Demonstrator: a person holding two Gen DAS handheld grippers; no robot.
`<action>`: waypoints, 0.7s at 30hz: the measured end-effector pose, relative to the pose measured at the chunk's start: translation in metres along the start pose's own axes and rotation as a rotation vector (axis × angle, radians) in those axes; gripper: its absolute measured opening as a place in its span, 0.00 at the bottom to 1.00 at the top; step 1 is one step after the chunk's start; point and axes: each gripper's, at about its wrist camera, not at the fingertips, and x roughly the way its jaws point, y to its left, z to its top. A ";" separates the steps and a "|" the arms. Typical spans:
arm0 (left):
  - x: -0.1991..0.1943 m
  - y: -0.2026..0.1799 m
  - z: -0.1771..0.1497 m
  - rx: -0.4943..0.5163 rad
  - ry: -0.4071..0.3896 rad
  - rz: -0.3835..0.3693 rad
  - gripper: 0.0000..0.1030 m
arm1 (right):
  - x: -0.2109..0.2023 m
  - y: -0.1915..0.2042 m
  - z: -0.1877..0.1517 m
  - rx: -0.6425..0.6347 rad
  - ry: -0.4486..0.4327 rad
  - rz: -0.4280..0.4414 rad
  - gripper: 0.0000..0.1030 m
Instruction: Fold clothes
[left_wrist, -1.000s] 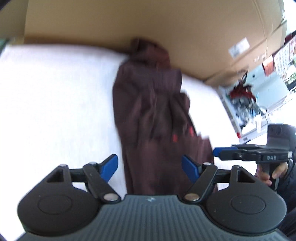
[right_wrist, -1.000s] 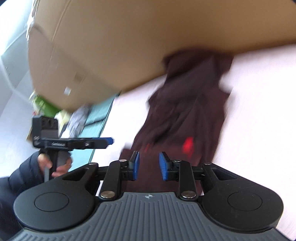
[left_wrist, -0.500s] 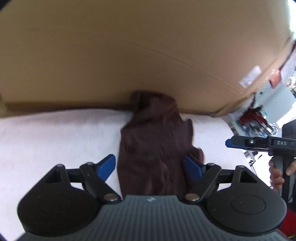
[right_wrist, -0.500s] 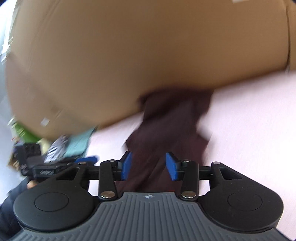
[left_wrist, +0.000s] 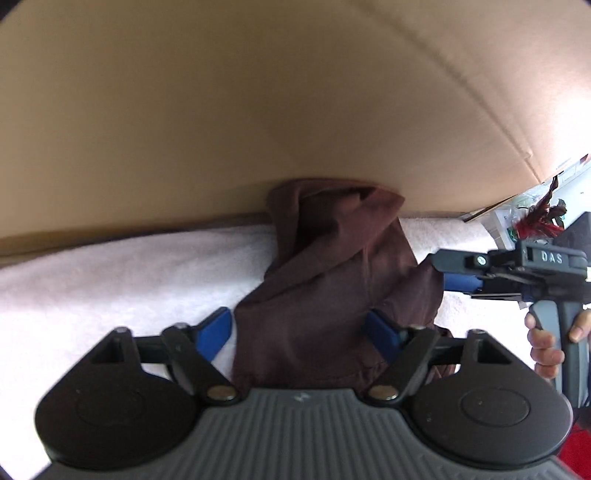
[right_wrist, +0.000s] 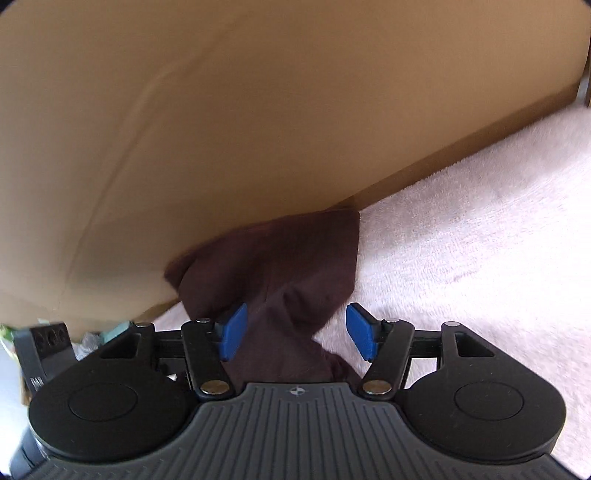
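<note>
Taking the box (left_wrist: 258, 110) as our mark: we hold the left tool (left_wrist: 299, 328) low, well in front of the box, with its blue pads spread wide on either side of the garment (left_wrist: 332, 288), gripping nothing. We judge it is placed to straddle the near hem. The garment lies bunched in a long strip on the pale towel (left_wrist: 110, 273), its far end pressed against the foot of the box. Further right, the right tool (right_wrist: 293, 328) is also released, its pads apart over the same near end.

A second ago the right tool's pads were nearly together; they now stand wide. Both tools have dropped lower and closer to the box, which fills more of each view.
</note>
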 end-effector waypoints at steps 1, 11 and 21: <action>0.001 0.001 0.001 -0.004 0.013 -0.011 0.35 | 0.006 -0.001 0.004 0.012 0.013 0.005 0.61; -0.093 -0.013 -0.045 0.001 -0.122 -0.224 0.04 | -0.044 0.059 0.013 -0.162 -0.032 0.160 0.11; -0.162 -0.046 -0.153 0.081 -0.089 -0.355 0.05 | -0.141 0.110 -0.100 -0.392 -0.001 0.265 0.11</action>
